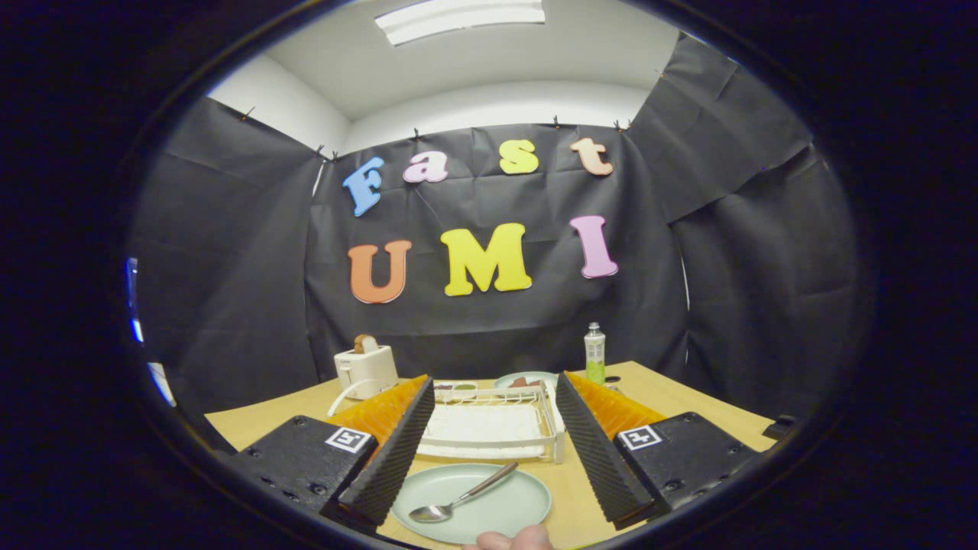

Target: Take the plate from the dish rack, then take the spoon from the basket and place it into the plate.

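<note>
On the wooden table, the spoon rests in the plate between the wide-open, empty tool.

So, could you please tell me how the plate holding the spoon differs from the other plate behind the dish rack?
The near plate lies on the table between the open gripper fingers, in front of the dish rack; the far plate sits beyond the rack, beside the bottle. The near plate carries a metal spoon; the far plate holds something dark that is too small to identify. The near one shows almost whole, the far one partly hidden. Both look round and pale green.
</note>
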Motion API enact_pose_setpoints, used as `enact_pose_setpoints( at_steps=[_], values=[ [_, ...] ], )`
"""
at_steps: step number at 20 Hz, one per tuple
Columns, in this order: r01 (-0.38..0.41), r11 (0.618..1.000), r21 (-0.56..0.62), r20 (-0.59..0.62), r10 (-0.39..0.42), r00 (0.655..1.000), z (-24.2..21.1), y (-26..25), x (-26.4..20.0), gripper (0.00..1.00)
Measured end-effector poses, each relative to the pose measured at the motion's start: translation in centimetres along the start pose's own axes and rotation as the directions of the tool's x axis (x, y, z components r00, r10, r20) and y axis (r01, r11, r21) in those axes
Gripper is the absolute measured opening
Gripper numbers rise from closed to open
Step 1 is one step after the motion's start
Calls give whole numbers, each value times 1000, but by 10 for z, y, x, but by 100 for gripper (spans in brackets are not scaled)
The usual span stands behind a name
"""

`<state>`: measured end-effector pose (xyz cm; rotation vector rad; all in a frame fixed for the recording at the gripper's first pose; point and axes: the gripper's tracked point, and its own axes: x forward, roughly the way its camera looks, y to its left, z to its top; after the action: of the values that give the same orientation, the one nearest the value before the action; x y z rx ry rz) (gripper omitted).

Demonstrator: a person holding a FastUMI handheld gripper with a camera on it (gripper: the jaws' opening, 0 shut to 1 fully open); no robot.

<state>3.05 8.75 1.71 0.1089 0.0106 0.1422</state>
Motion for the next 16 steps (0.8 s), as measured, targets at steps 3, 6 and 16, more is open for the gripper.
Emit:
enact_pose_setpoints(
  at_steps=[3, 6, 16],
  values=[
    [4, 1000, 6, 39, -4, 999, 2, 1, -21, 100],
    [-14, 1000, 13, 32, 14, 999, -6, 5, -34, 100],
    [5, 999, 35, 31, -6, 1000, -11, -1, -35, 100]
  ],
)
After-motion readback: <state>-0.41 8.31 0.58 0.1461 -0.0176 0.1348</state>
